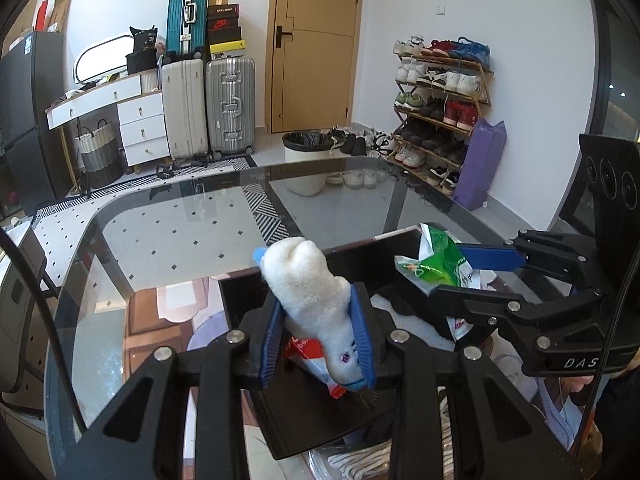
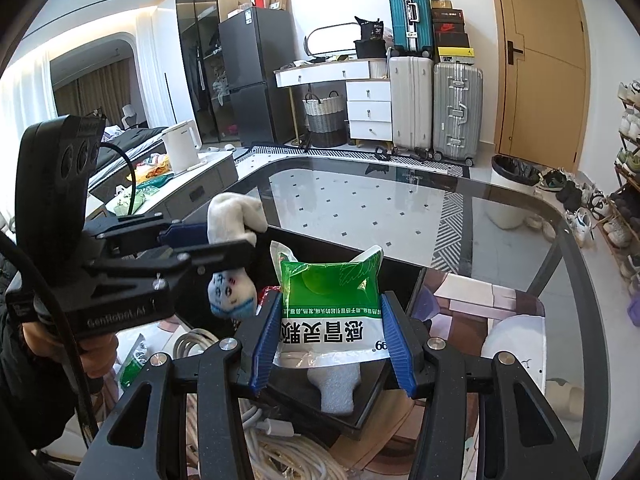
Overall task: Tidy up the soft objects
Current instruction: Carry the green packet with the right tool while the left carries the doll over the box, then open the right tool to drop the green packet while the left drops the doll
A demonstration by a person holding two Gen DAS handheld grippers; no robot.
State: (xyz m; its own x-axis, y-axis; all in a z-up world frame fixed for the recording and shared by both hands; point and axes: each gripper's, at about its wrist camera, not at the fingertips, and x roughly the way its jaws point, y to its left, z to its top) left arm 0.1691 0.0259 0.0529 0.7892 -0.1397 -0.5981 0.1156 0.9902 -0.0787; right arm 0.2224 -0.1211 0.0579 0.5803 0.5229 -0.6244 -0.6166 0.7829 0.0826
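Left wrist view: left gripper [image 1: 320, 332] is pinching a white plush toy [image 1: 310, 284] between its blue pads, above the black tray [image 1: 240, 292] on the glass table [image 1: 168, 232]. The toy's long axis is running roughly along the fingers, face end toward the camera and tilted down, blue-tipped end pointing away and up. For a clean drop, lowering closer to the tray floor before spreading the jaws looks advisable; a red-and-white packet [image 1: 308, 356] is lying under it.

Right wrist view: right gripper [image 2: 332, 340] is clamping a green-and-white sachet [image 2: 330, 304] by its side edges, over the same tray [image 2: 360, 416]. Sachet is standing upright, print inverted, long axis pointing away from the camera. A grey-white soft piece [image 2: 336, 388] is resting beneath; release gently beside it.
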